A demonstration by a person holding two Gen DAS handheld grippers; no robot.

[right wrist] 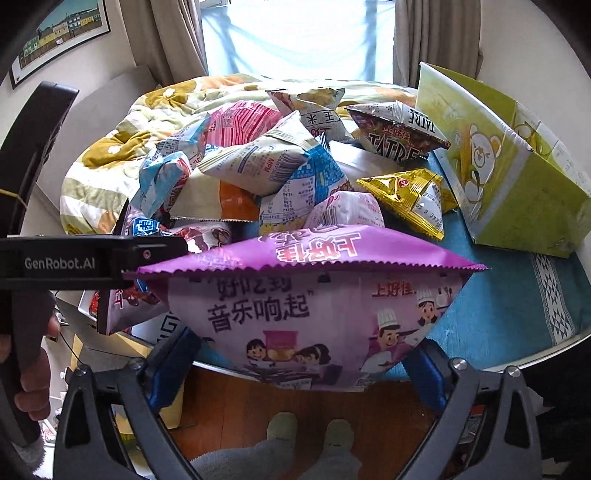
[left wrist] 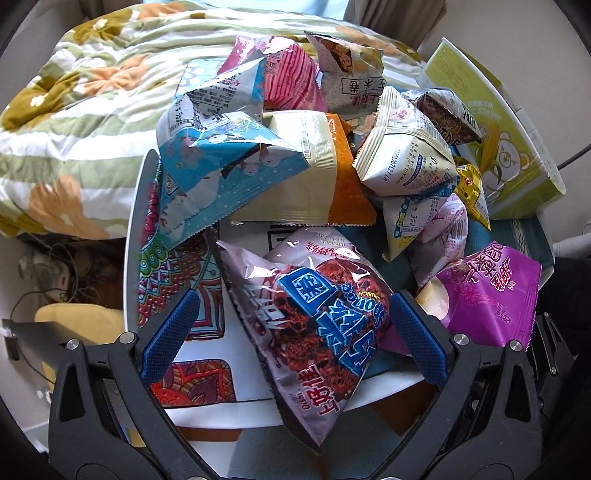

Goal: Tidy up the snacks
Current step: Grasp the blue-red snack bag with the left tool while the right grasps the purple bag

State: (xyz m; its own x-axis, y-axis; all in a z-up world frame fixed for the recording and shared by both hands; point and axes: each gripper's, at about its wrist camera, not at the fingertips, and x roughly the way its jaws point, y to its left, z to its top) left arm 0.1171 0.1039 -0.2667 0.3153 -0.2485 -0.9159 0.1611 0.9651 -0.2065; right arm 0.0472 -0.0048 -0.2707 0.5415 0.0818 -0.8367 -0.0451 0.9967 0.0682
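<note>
Purple snack bag: lies between the blue pads of the right gripper, at the near edge of the round table, part of it overhanging the wooden floor. In the left wrist view the same bag sits at the right of the pile.
Right gripper: jaws spread wide, one pad at each lower corner of the purple bag; whether the pads press the bag cannot be told.
Crunch snack bag: pale lilac with a blue label, lying between the pads of the left gripper, near the table's front edge.
Left gripper: jaws wide apart, a pad on either side of the crunch bag; contact cannot be told. Seen from the right wrist view, its black body reaches in from the left.
Snack pile: blue bag, cream-and-orange bag, pink bag, white bag, gold bag, dark TATRE bag, heaped together behind the two near bags.
Green carton: open, bear printed on its side, standing at the right of the table, just beside the gold bag.
Table covering: teal cloth on the right.
Background: floral quilt behind the pile; curtains and a bright window.
</note>
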